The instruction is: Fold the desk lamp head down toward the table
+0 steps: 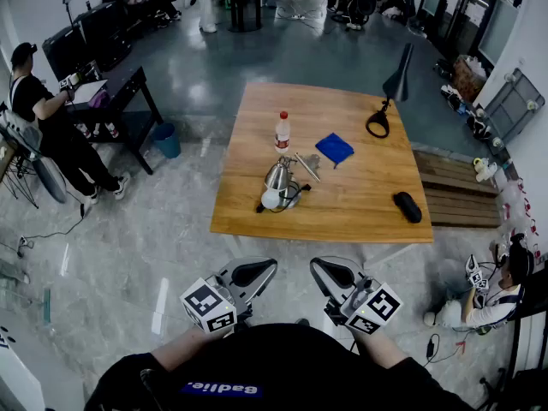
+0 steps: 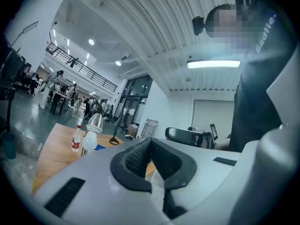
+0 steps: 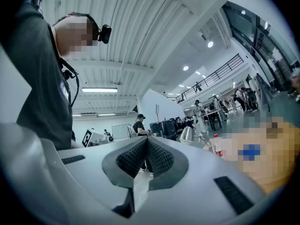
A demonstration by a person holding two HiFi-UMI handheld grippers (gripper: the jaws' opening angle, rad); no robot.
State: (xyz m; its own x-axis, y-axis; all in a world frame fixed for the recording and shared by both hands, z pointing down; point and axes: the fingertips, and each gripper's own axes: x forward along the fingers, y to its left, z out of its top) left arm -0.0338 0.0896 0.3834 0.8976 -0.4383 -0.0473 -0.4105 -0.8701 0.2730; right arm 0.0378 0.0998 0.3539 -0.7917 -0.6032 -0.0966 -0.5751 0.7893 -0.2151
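A silver desk lamp [image 1: 278, 181] with a white bulb rests near the front middle of the wooden table [image 1: 360, 212], its head low over the top. A black desk lamp [image 1: 392, 88] stands at the far right corner with its shade raised. My left gripper [image 1: 253, 272] and right gripper [image 1: 332, 272] hang side by side in front of the table's near edge, well short of both lamps. Both are shut with nothing between the jaws. The left gripper view shows its closed gripper [image 2: 151, 143] and the silver lamp [image 2: 93, 128] beyond. In the right gripper view its closed gripper [image 3: 146, 143] points past the lamp [image 3: 187, 134].
A water bottle [image 1: 282, 131], a blue cloth [image 1: 335, 148] and a black case [image 1: 408, 206] lie on the table. A wooden bench [image 1: 458, 197] runs along its right side, with a person crouching [image 1: 497, 294] nearby. Another person [image 1: 51, 131] and a blue bin [image 1: 165, 139] are at left.
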